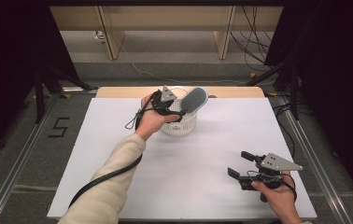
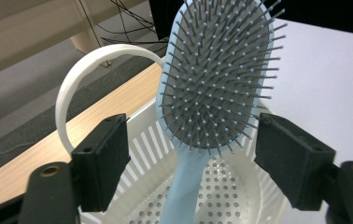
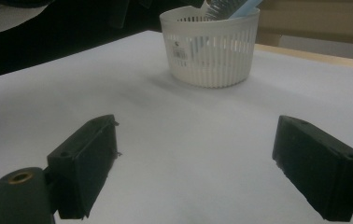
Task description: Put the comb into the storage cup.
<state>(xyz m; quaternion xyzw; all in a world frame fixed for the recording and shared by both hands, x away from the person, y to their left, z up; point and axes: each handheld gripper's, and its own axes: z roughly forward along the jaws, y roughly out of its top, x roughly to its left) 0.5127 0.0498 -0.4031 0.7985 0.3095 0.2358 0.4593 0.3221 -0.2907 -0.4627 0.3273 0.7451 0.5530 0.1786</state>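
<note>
Two open pairs of jaws. Hairbrush stands handle-down in the white basket, long axis tilted, head above the rim. Left gripper straddles the handle without touching; right gripper sits well apart from the basket on the worktop. Left gripper view shows the pad clearance; right gripper view shows the basket's slatted wall.
</note>
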